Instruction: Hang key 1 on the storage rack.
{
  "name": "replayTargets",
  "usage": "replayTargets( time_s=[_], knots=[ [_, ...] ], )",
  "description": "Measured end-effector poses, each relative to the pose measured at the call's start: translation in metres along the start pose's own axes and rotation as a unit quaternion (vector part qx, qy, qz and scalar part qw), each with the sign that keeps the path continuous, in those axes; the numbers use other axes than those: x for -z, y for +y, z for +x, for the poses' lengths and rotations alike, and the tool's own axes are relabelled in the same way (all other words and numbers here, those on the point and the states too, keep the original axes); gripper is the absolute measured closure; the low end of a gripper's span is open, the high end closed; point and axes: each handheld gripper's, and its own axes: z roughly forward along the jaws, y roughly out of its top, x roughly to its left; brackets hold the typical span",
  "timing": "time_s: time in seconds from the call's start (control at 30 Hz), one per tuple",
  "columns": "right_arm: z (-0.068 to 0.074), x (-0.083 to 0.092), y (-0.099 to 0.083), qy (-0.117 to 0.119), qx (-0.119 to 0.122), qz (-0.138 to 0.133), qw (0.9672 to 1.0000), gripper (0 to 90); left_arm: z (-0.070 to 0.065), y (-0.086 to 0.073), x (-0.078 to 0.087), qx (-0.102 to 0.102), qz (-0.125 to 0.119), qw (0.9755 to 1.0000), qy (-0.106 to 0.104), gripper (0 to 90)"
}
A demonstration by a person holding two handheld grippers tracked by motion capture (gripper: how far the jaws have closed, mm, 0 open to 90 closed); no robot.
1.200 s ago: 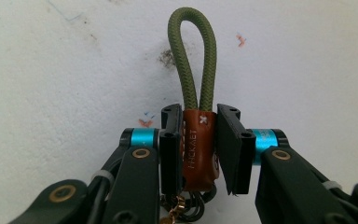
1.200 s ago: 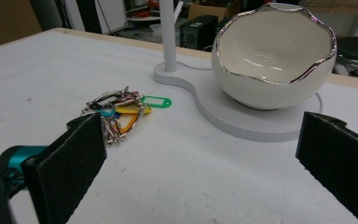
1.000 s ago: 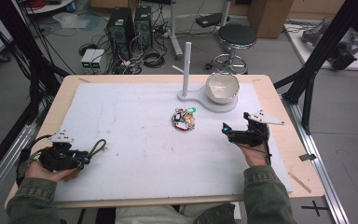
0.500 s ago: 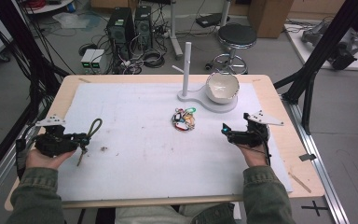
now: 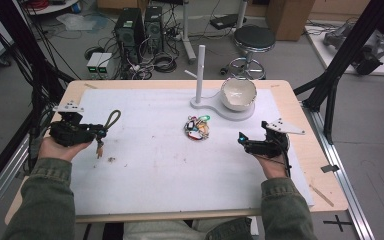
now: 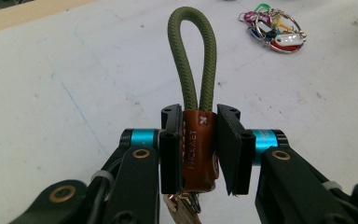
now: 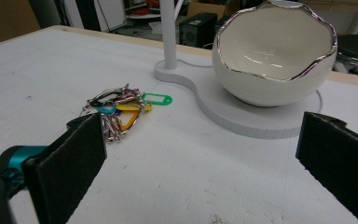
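A keychain with an olive-green rope loop (image 6: 193, 51) and a brown leather sleeve (image 6: 198, 149) sits between the pads of my left gripper (image 6: 199, 144), which is shut on the sleeve. Keys hang below it. In the high view my left gripper (image 5: 100, 132) is at the left of the table, raised off the white mat, with the rope loop (image 5: 112, 120) sticking out to the right. My right gripper (image 5: 241, 140) rests at the right of the table. Its jaws are open (image 7: 200, 154) and hold nothing, and they point toward a bunch of keys with coloured tags (image 7: 121, 109).
The bunch of keys (image 5: 197, 127) lies mid-table on the white mat (image 5: 155, 170). Behind it a white bowl with a silver rim (image 5: 238, 92) sits on a white base (image 5: 215, 107) with an upright post (image 5: 199, 60). Black frame legs stand at both sides.
My left hand has risen and moved toward the far side of the table, carrying the green-loop keychain off the mat. The right hand has stayed put.
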Motion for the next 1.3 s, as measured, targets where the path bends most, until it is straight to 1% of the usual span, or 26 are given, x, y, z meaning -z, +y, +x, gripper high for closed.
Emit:
replayTargets(
  time_s=[0.1,0.23,0.33,0.37,0.4,0.47,0.57,0.63,0.7,0.77,0.8,0.9,0.97,1.03,1.07,1.1,1.13,1.2,1.3],
  knots=[
    [-0.001,0.0,0.0,0.002,-0.002,0.0,1.0,0.7,-0.001,0.01,-0.004,-0.006,0.002,1.0,0.002,71.2],
    [-0.002,0.001,0.0,0.001,-0.004,-0.002,1.0,0.7,0.002,0.021,-0.01,-0.003,-0.001,1.0,-0.005,71.2],
    [-0.002,0.001,0.0,0.0,-0.005,-0.005,1.0,0.7,0.004,0.028,-0.015,-0.003,0.001,1.0,-0.005,71.2],
    [-0.002,0.001,0.0,0.0,-0.005,-0.005,1.0,0.7,0.004,0.03,-0.016,-0.001,0.0,1.0,-0.007,71.2],
    [-0.003,0.001,0.0,0.0,-0.004,-0.005,1.0,0.7,0.005,0.032,-0.017,0.004,-0.004,0.9999,-0.011,71.2],
    [-0.003,0.001,0.0,-0.001,-0.006,-0.004,1.0,0.7,0.006,0.036,-0.019,0.002,-0.004,0.9999,-0.013,71.2],
    [-0.002,0.001,0.0,-0.001,-0.005,-0.003,1.0,0.7,0.007,0.044,-0.024,0.01,-0.008,0.9997,-0.019,71.2],
    [-0.002,0.001,-0.001,0.0,-0.006,-0.002,1.0,0.7,0.007,0.05,-0.026,0.01,-0.011,0.9996,-0.022,71.2],
    [-0.002,0.001,0.0,0.0,-0.004,-0.004,1.0,0.7,0.006,0.057,-0.028,0.011,-0.012,0.9996,-0.023,71.3],
    [-0.002,0.001,0.0,-0.001,-0.005,-0.005,1.0,0.7,0.004,0.063,-0.029,0.006,-0.013,0.9996,-0.023,71.3],
    [-0.003,0.001,0.0,0.0,-0.004,-0.005,1.0,0.7,0.003,0.067,-0.03,0.007,-0.016,0.9995,-0.024,71.2],
    [-0.002,0.001,-0.001,0.001,-0.004,-0.004,1.0,0.7,0.001,0.075,-0.034,0.008,-0.016,0.9992,-0.035,71.2],
    [-0.002,0.0,-0.001,0.001,-0.005,-0.002,1.0,0.7,0.001,0.081,-0.036,0.013,-0.017,0.9991,-0.037,71.2],
    [-0.001,0.0,-0.001,0.002,-0.005,0.001,1.0,0.7,0.001,0.086,-0.038,0.02,-0.023,0.9985,-0.045,71.2],
    [-0.001,0.0,-0.001,0.003,-0.004,0.001,1.0,0.7,0.001,0.089,-0.039,0.028,-0.031,0.9977,-0.053,71.2],
    [-0.001,0.0,-0.001,0.003,-0.004,0.001,1.0,0.7,0.001,0.092,-0.04,0.038,-0.041,0.9962,-0.067,71.2],
    [-0.002,0.0,-0.001,0.004,-0.004,0.0,1.0,0.7,0.0,0.095,-0.04,0.043,-0.046,0.9952,-0.075,71.2],
    [-0.003,0.0,-0.002,0.003,-0.005,-0.002,1.0,0.7,-0.001,0.101,-0.043,0.046,-0.049,0.9948,-0.076,71.2],
    [-0.003,0.001,-0.002,0.001,-0.009,-0.003,1.0,0.7,-0.004,0.109,-0.05,0.044,-0.044,0.9953,-0.074,71.3]
  ],
)
